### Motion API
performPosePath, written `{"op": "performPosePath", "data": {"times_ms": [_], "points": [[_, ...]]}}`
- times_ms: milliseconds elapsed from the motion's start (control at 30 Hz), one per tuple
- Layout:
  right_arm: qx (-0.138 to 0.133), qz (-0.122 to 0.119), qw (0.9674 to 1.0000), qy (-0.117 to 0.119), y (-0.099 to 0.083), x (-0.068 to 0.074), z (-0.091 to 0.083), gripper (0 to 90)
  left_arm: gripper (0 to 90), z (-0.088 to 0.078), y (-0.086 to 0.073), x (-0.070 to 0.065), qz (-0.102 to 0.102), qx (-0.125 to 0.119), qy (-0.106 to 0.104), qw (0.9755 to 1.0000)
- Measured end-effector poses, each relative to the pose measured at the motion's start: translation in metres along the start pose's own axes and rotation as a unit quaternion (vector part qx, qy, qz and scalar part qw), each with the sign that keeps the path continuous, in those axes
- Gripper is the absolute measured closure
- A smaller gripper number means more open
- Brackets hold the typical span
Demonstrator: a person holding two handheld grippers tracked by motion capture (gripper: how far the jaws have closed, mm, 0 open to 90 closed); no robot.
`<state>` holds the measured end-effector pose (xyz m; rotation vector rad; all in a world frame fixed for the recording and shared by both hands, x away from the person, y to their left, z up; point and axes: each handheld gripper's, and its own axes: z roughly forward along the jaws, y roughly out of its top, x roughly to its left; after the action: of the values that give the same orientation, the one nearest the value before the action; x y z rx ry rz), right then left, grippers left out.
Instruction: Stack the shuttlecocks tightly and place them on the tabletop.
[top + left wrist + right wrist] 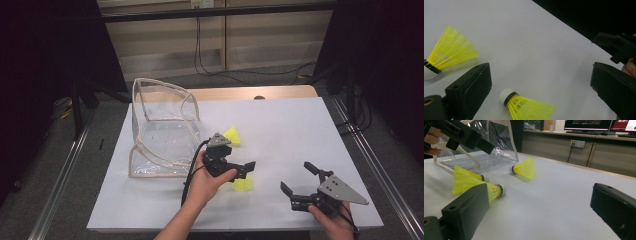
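Shuttlecocks are apparently being gathered toward the clear bag (162, 130), which is standing open near the desk's (280, 125) far left corner. No shuttlecock is seen inside it, so the job is judged to be at an early stage, with all of the packing left.

The left tool (239, 169) is being held over the middle of the desk, toward the near edge, with its jaws spread wide and nothing pinched. In the left gripper view one shuttlecock (527, 106) is lying on its side between those jaws, untouched by either, its white cork pointing toward the left jaw. A second shuttlecock (450, 51) is lying just outside the left jaw; in the high view one is seen just beside the bag's near right corner.

The right tool (300, 185) is being held near the desk's near right corner, jaws spread and empty. In its own view three shuttlecocks are being shown on the desk in front of the bag.

Left to do, by this reading: each shuttlecock is to be gripped, carried and dropped into the bag.
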<state>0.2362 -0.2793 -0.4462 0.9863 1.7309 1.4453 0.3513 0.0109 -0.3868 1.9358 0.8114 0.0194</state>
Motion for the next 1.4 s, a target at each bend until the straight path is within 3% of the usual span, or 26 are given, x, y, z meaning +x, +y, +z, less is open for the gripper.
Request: {"op": "performPosePath", "data": {"times_ms": [1400], "points": [[-0.001,0.001,1.0,0.001,0.0,0.001,0.0,1.4,3.7,-0.021,-0.023,-0.001,0.026,0.026,-0.046,0.9983]]}}
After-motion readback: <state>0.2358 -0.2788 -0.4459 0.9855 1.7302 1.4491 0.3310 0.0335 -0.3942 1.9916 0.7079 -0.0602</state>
